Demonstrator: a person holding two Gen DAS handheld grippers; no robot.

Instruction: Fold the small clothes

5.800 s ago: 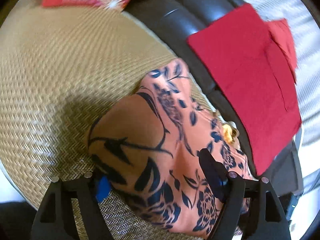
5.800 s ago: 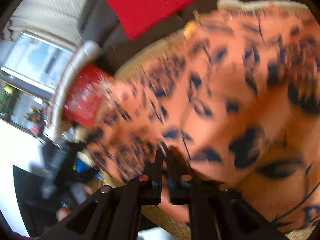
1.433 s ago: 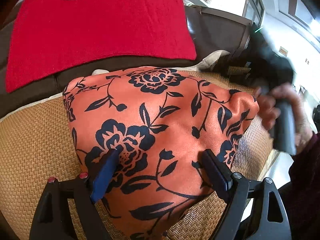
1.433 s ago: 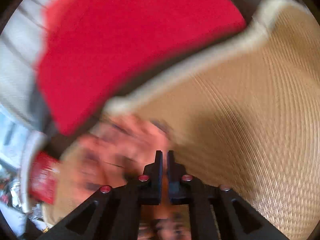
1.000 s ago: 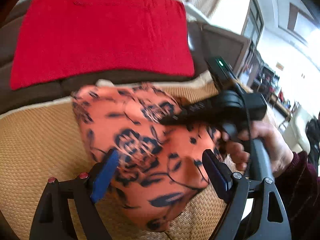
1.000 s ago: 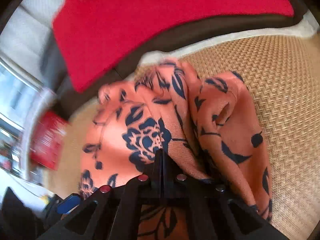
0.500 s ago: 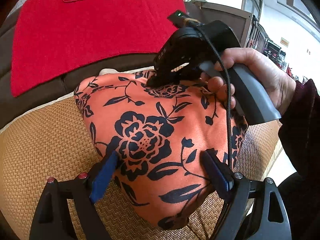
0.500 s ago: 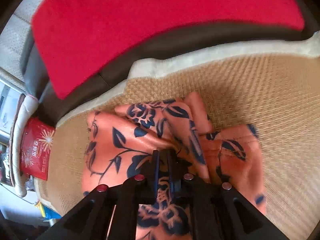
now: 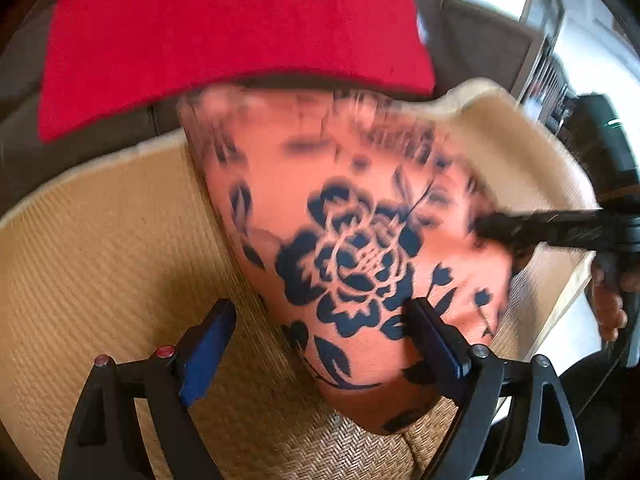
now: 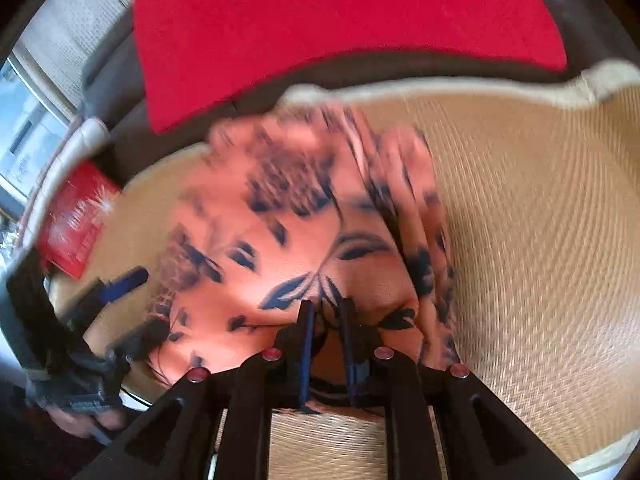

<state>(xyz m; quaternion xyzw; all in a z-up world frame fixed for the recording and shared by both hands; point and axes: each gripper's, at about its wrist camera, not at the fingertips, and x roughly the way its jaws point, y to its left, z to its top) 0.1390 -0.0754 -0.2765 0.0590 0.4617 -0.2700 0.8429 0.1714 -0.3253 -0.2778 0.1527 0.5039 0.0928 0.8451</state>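
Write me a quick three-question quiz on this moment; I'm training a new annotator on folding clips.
1. True or false: the left gripper is shut on the orange floral garment.
2. What does the garment lie on? A) a woven mat B) a wooden table C) a tiled floor
3. Fill in: the plain cloth behind the mat is coloured ____.

Key: 1 false, its jaws stand wide open over the garment; 2 A; 3 red.
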